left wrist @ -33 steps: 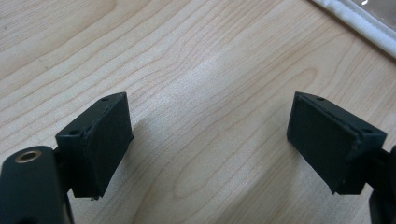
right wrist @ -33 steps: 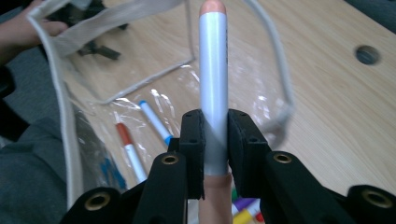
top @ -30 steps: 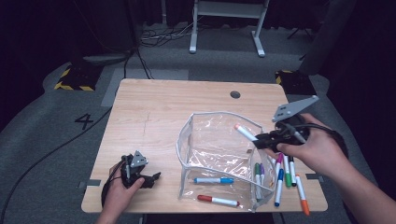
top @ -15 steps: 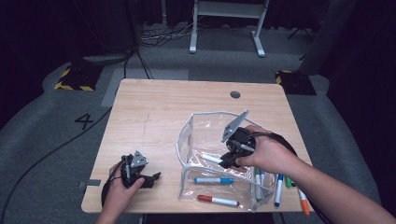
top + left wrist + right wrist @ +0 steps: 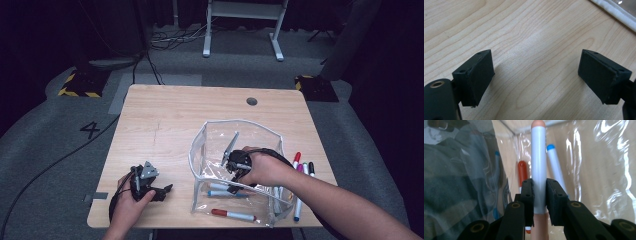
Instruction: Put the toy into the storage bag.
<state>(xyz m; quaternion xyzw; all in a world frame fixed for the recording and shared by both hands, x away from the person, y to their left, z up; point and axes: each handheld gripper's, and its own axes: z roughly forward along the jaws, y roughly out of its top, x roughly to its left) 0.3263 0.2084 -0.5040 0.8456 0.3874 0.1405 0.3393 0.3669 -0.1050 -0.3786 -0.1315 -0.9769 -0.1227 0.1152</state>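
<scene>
A clear plastic pouch (image 5: 200,150) with a white zipper rim stands open on the wooden table (image 5: 175,115). My right gripper (image 5: 234,181) reaches down inside it. In the right gripper view my right gripper (image 5: 539,192) is shut on a grey marker (image 5: 538,157) with a peach cap, pointing at the pouch's floor. A blue marker (image 5: 555,167) and a red marker (image 5: 522,172) lie below it. My left gripper (image 5: 165,190) rests at the table's near left corner. Its jaws stand open over bare wood (image 5: 534,50), with nothing between them (image 5: 535,75).
Inside the pouch lie a blue marker (image 5: 225,192) and a red one (image 5: 232,215). Several more markers (image 5: 302,170) lie on the table just right of the pouch. The pouch's white rim (image 5: 614,12) shows at the top right of the left gripper view.
My right gripper, with the marker in it, has moved from the table's right side leftward and down into the pouch. The left gripper has stayed put.
</scene>
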